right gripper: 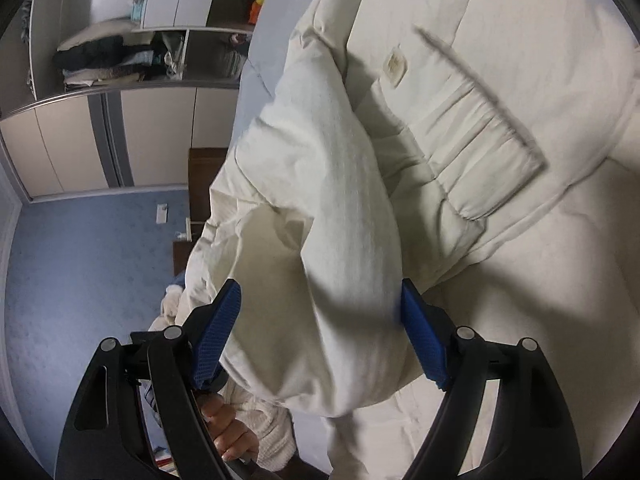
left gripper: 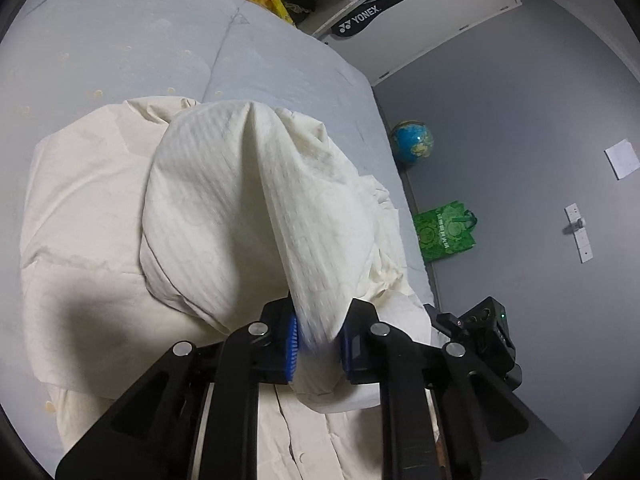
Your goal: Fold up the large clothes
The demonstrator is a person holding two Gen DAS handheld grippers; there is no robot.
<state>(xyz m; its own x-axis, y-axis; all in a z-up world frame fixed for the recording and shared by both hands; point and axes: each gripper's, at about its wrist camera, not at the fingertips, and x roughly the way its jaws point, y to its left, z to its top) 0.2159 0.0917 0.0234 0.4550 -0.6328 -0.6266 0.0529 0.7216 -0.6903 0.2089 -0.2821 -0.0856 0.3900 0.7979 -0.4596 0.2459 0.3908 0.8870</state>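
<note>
A large cream padded coat (left gripper: 96, 208) lies spread on a pale blue bed (left gripper: 160, 40). My left gripper (left gripper: 318, 340) is shut on a fold of the coat's sleeve (left gripper: 248, 200), which rises as a taut ridge away from the blue pads. In the right wrist view the coat (right gripper: 520, 240) fills the right side, with a ribbed pocket or cuff (right gripper: 488, 160) and a small label (right gripper: 394, 66). My right gripper (right gripper: 322, 344) is open, its blue pads (right gripper: 218, 336) standing wide on either side of a bulky sleeve fold (right gripper: 340, 208).
A globe (left gripper: 412, 142) and a green bag (left gripper: 444, 232) stand on the grey floor right of the bed. A racket bag (left gripper: 368, 16) and shelves are beyond. An open wardrobe (right gripper: 120, 60) and a brown bedside unit (right gripper: 200, 192) are left of the bed.
</note>
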